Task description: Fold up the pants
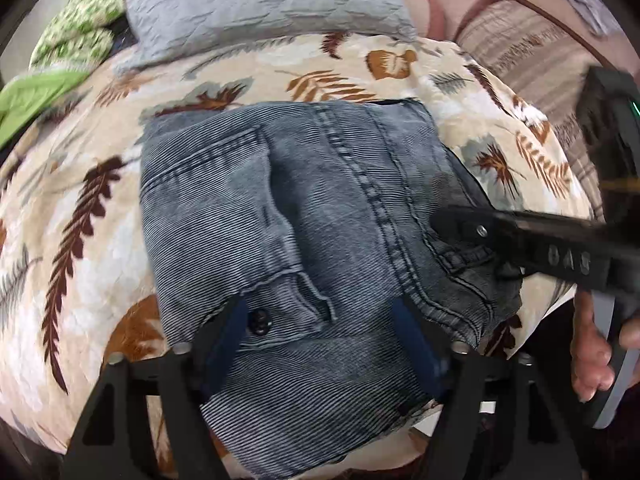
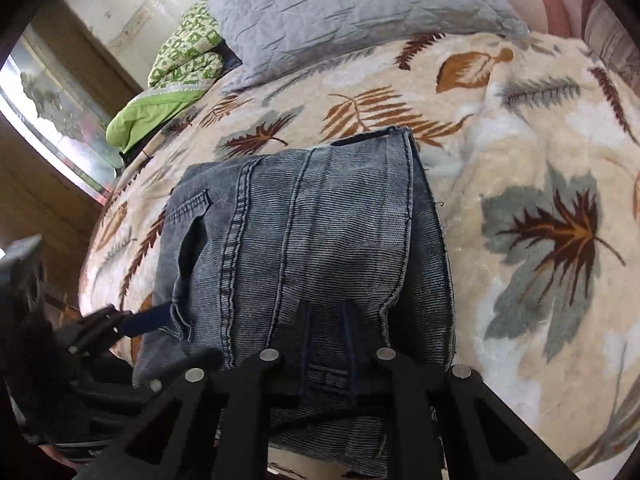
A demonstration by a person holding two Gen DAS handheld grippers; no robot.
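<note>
We see the grey-blue jeans (image 1: 304, 216) folded into a compact stack on the bed's leaf-patterned blanket (image 1: 80, 208), below a grey quilted pillow (image 1: 256, 4). Our left tongs (image 1: 324, 328) stand released, blue pads spread over the near denim edge by a button. Our right tongs (image 2: 326, 320) are clenched on a fold of the jeans' near edge.

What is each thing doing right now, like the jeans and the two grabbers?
Jeans: folded into a thick bundle, lying on the blanket.
Left gripper: fingers open, either side of the jeans' near edge.
Right gripper: fingers pinched on the jeans.
Blanket: spread over the bed.
Grey pillow: lying behind the jeans.
</note>
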